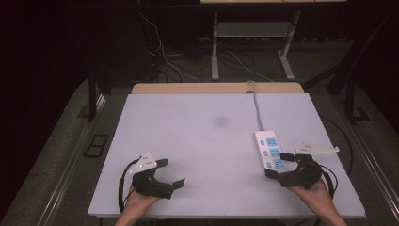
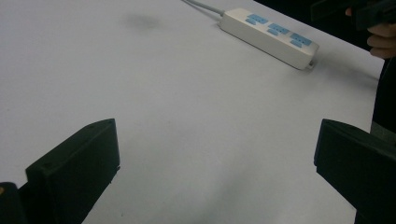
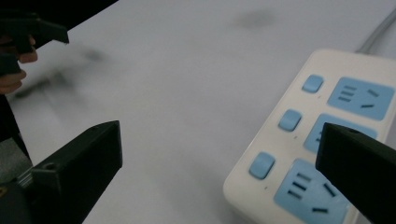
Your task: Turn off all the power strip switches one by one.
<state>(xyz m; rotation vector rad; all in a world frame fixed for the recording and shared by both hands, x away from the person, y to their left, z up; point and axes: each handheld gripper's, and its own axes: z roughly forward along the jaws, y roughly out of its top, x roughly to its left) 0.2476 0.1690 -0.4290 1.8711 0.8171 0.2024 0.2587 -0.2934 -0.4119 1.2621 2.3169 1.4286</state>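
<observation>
Lying on the white table [image 1: 197,141], right-hand side: one white power strip [image 1: 271,153], three blue sockets, long axis running away from the person, cord [image 1: 257,110] leading off the far edge. Right gripper [image 1: 282,167]: jaws spread wide, empty, near end of strip between them; clearly the nearer tool. Left gripper [image 1: 167,174]: wide open, empty, well apart across bare table. Right gripper view adds three small blue switches [image 3: 289,120] beside the sockets.
</observation>
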